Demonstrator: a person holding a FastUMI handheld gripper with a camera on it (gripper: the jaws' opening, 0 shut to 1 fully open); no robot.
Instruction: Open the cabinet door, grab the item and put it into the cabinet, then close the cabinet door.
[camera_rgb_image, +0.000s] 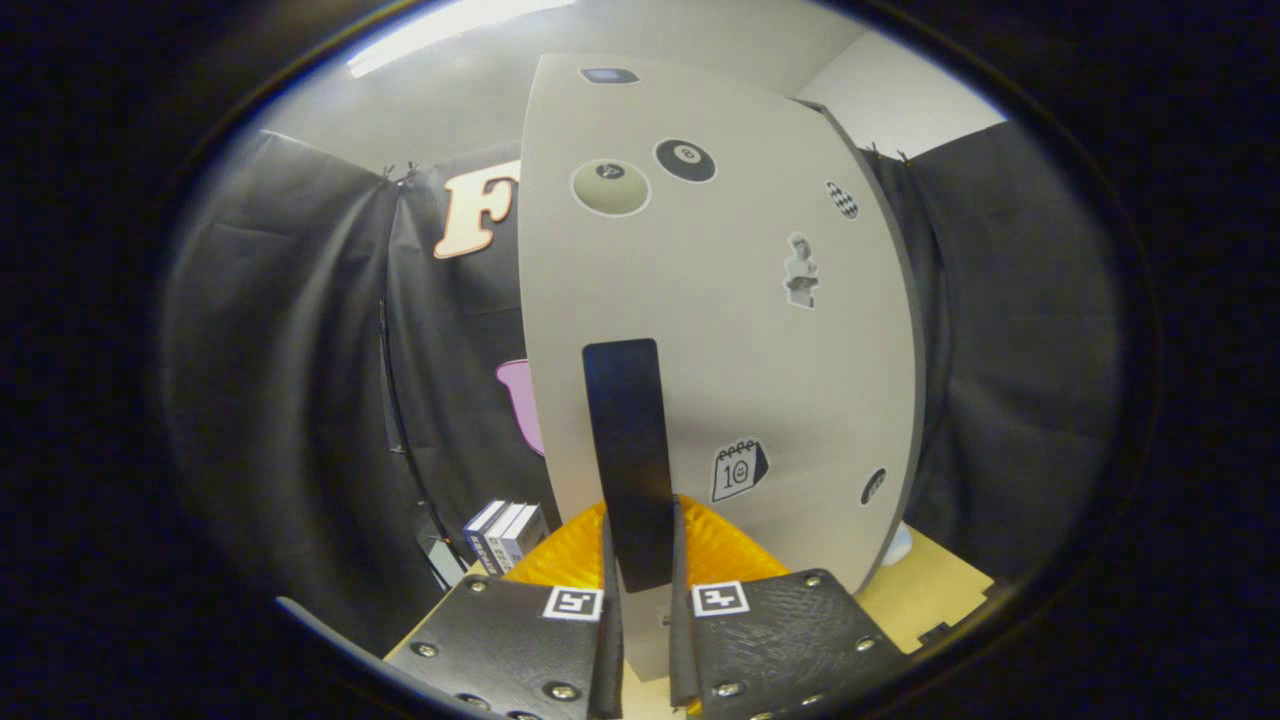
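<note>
A pale grey cabinet door (720, 300) with several stickers stands right in front of me. Its long dark handle (630, 450) runs down the door and ends between my two fingers. My gripper (640, 575) is shut on that handle, one finger pressing on each side of its lower end. The door's left edge shows against the black cloth, so the door looks swung a little out from the cabinet body, which is hidden behind it. Small boxes (505, 535) stand on the table just left of the door's lower corner.
A light wooden tabletop (940, 590) shows beyond my right finger. Black cloth (300, 350) hangs on both sides of the cabinet. A small white object (897, 545) lies at the door's lower right corner.
</note>
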